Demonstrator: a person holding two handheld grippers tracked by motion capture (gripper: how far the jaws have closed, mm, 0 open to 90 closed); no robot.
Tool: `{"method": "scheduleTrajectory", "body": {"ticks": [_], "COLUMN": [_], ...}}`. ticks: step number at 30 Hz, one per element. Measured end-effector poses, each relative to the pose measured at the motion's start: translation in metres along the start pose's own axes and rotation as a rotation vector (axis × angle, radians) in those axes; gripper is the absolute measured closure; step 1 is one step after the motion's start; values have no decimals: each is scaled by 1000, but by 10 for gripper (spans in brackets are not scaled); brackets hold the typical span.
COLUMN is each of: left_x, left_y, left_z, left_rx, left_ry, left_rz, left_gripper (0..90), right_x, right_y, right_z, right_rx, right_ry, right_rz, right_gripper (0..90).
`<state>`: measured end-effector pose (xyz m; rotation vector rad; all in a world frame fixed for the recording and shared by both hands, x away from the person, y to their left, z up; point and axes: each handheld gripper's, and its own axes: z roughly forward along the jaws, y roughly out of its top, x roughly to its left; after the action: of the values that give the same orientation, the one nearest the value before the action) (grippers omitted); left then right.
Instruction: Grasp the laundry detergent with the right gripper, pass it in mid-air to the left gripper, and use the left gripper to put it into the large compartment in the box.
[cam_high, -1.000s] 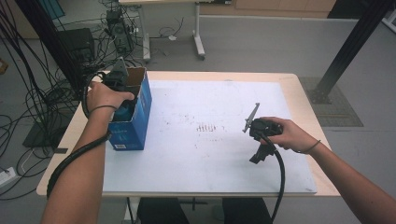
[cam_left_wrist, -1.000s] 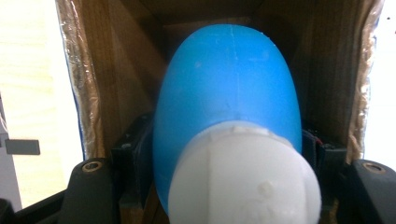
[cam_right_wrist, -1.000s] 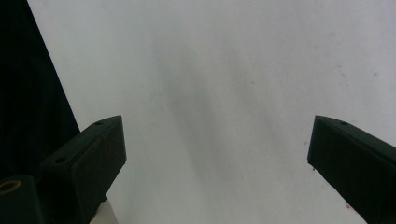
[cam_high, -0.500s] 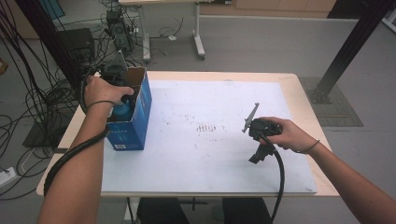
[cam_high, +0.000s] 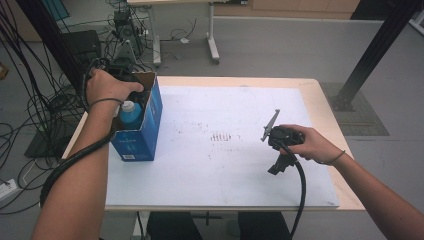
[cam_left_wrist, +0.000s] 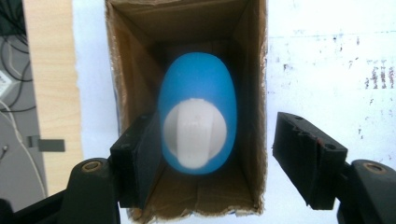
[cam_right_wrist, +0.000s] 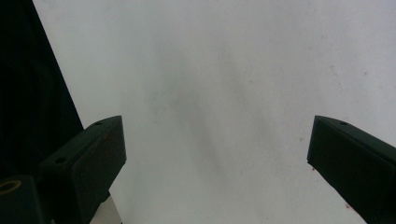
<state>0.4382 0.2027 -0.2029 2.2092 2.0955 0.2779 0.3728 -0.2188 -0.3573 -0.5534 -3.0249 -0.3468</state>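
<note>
1. Blue bottle (cam_left_wrist: 196, 112) with white cap: upright inside my open cardboard box (cam_high: 142, 125), left worktop (cam_high: 225, 170) edge.
2. Left gripper (cam_left_wrist: 219, 154): jaws apart, straddling the box wall, gripping nothing.
3. Right gripper (cam_right_wrist: 217, 154): wide, empty.

My left forearm reaches forward along the left side, wrist bent so the left hand (cam_high: 106, 86) grips from above and points the left gripper (cam_left_wrist: 219, 154) straight down, its jaws parted, one much nearer the middle than the other. My right arm comes in from the lower right, the right hand (cam_high: 305, 142) wrapped around the right gripper (cam_high: 280, 150), which is held low and level. In the right gripper view its jaws stand wide apart with nothing between them.
</note>
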Motion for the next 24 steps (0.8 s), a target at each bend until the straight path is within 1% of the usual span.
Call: {"method": "scheduleTrajectory", "body": {"ticks": [1, 5, 7, 9, 12, 15, 18, 20, 22, 23, 24], "left_x": [-1, -2, -1, -1, -2, -6, -10, -16, -21, -25, -28], "left_y": [-1, -6, -10, -15, -22, -31, -38, -42, -44, -46, -46], "left_z": [-3, -19, -28, -36, -43, -49, -52, -53, -53, -54, -54], "left_rx": [1, -13, -29, -34, -31, -44, -40, -35, -20, -23, -25], "left_ry": [12, 17, 21, 15, 9, -15, -29, -55, -64, -71, -80], "left_rz": [3, 12, 10, 11, 14, 21, 34, 54, 66, 73, 77], "left_gripper": [328, 319, 312, 282, 235, 193, 143, 121, 92, 72, 62], "right_x": [1, 2, 2, 2, 1, 0, 0, 1, 2, 3, 3], "right_y": [0, 0, 0, 0, 0, 0, -2, -2, -2, -2, -1], "right_z": [-1, -4, -7, -8, -10, -12, -14, -15, -15, -16, -16], "right_rx": [-1, 0, -1, -8, -14, -17, -15, -14, -16, -13, -10], "right_ry": [-2, -9, -10, -9, -10, -17, -24, -27, -29, -30, -32], "right_rz": [3, 1, 4, 11, 23, 42, 53, 60, 61, 63, 56], "right_gripper": [44, 44, 44, 44, 44, 43, 45, 44, 44, 44, 45]}}
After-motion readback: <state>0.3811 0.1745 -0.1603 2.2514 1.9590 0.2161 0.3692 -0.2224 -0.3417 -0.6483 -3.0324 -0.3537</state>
